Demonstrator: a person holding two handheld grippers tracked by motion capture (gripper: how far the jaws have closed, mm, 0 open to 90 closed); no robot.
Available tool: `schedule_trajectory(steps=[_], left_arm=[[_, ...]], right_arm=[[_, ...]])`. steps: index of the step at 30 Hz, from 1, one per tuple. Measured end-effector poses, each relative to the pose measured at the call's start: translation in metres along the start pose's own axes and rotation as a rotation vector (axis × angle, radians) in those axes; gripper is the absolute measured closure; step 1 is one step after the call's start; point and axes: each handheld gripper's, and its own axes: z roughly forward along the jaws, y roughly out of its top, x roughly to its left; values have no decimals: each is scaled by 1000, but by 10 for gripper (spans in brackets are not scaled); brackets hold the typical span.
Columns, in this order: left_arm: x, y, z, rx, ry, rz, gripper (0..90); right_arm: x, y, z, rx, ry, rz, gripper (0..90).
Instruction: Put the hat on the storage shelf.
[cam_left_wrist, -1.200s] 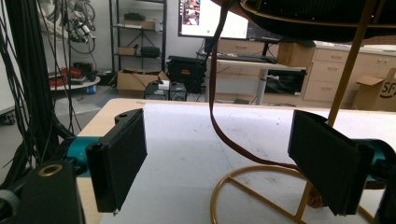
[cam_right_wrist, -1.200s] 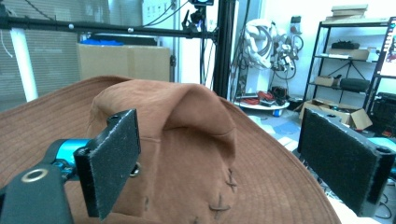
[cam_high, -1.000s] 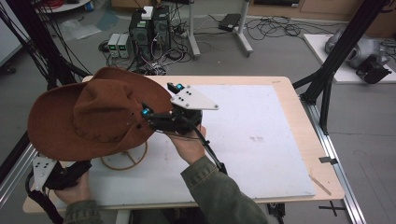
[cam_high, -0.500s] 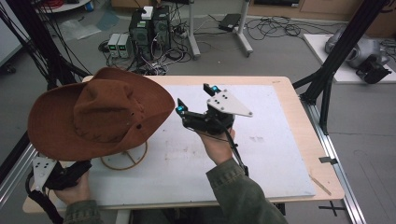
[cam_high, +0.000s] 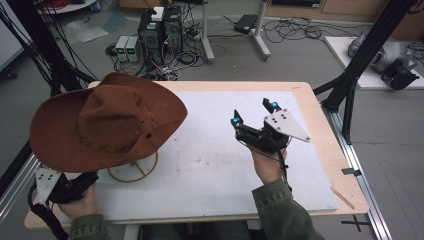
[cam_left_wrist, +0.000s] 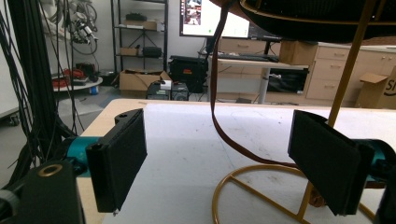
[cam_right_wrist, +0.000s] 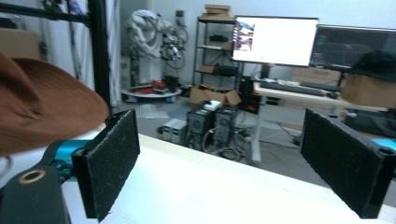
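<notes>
High view: hat (cam_high: 107, 122) overhanging table (cam_high: 320, 145) edge

— What's the hat (cam_high: 107, 122) like from where you sit?

— I see a brown, wide-brimmed felt one, crown up, perched on a gold wire stand (cam_high: 132, 170) at the counter's left side.

— Level?

— No, I'd call it tilted. Its brim curls up at the sides, and a thin strap (cam_left_wrist: 224, 116) hangs beneath it.

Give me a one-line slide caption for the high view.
Brown hat sits on a gold wire stand; open right gripper hovers apart over the white mat.
</notes>
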Motion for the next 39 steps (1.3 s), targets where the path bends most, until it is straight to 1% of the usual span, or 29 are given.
schedule_trajectory(steps=[4, 5, 6, 7, 10, 11, 12, 13, 15, 18, 22, 27, 29, 30, 31, 33, 36, 37, 39], left_arm=[[0, 0, 0, 2, -2, 1, 197], [0, 0, 0, 1, -3, 1, 196], [0, 0, 0, 1, -2, 2, 196], [0, 0, 0, 1, -3, 2, 196], [0, 0, -1, 0, -2, -1, 196], [-1, 0, -1, -1, 0, -1, 196], [-1, 0, -1, -1, 0, -1, 196], [0, 0, -1, -1, -1, -1, 196], [-1, 0, -1, -1, -1, -2, 196], [-1, 0, -1, 0, -1, -1, 196], [-1, 0, -2, 0, 1, -1, 196], [0, 0, -3, 1, 4, -2, 196], [0, 0, -3, 1, 5, -2, 196], [0, 0, -3, -1, 4, -2, 196], [0, 0, -3, -1, 5, -2, 196], [0, 0, -3, 0, 4, -2, 197], [0, 0, -3, -2, 5, -3, 197], [0, 0, -3, 0, 5, -4, 197], [1, 0, -3, 0, 5, -6, 196]], right_arm=[[-17, -11, -9, 16, -44, 14, 114], [-24, -18, -13, 27, -64, 22, 114], [-24, -18, -13, 27, -64, 22, 114], [-27, -20, -15, 27, -71, 20, 114], [-37, -33, -21, 45, -95, 37, 114], [-43, -41, -24, 47, -109, 51, 114], [-43, -41, -24, 47, -109, 51, 114], [-48, -48, -27, 52, -126, 67, 114], [-50, -51, -28, 56, -129, 71, 114], [-58, -64, -32, 81, -155, 91, 114], [-62, -70, -34, 91, -170, 101, 114], [-65, -81, -38, 112, -186, 87, 114], [-66, -87, -39, 119, -196, 90, 114], [-68, -92, -41, 123, -203, 93, 114], [-68, -92, -41, 123, -203, 93, 114], [-71, -97, -42, 135, -211, 113, 114], [-72, -99, -42, 135, -218, 115, 114], [-71, -102, -43, 137, -228, 102, 114], [-70, -103, -44, 135, -234, 98, 115]])
